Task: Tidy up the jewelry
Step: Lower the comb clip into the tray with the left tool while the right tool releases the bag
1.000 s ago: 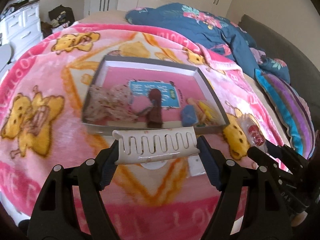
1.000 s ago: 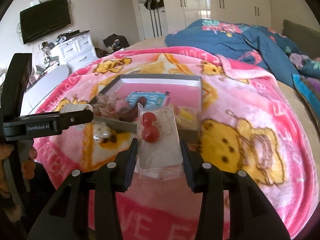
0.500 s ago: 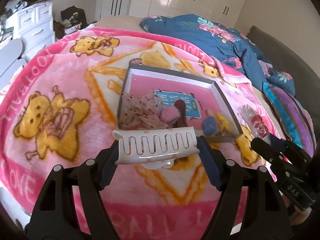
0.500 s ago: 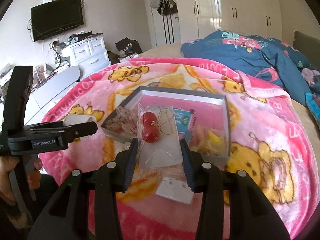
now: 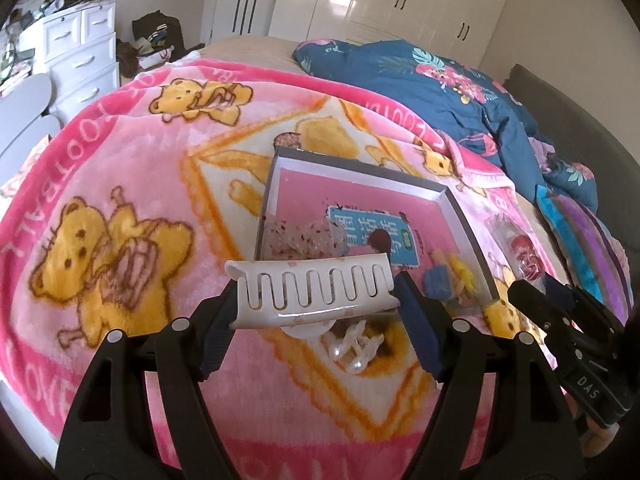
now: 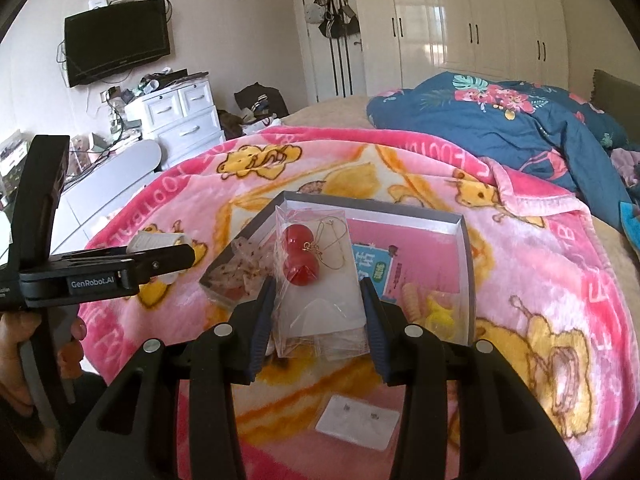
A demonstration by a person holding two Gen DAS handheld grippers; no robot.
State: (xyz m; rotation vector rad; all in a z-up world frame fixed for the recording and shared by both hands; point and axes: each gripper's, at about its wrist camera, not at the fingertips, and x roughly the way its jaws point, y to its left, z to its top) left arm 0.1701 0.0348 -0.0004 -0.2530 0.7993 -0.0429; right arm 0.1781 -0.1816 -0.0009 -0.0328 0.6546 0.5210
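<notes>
I have both grippers loaded and neither piece is in the box yet. My left gripper [image 5: 316, 300] is clamped on a white hair clip [image 5: 310, 290], jaws pressed against its two ends, held above the blanket [image 5: 120, 168] just short of the box's near edge. My right gripper [image 6: 318, 308] is closed on a clear bag of red ball earrings [image 6: 316, 272], jaws squeezing the bag's sides, hanging over the box's near left corner as that camera sees it.

The box [image 6: 466, 264] sits near the middle of the blanket, and it already holds some things: a speckled clear packet [image 5: 296, 236] at its near left corner, a blue card [image 5: 372, 232] lying flat in the middle, and blue and yellow pieces [image 5: 452, 276] at the near right corner. So I judge the sorting to be partly done.

What is left, as far as I can see: the clip and the earring bag I am carrying, a pearl cluster [image 5: 356, 348] loose on the blanket just under the left gripper, outside the box's near edge, and a small white earring card [image 6: 358, 426] lying on the blanket near its front edge, below the right gripper. I count four pieces to go, two of them already in hand.
</notes>
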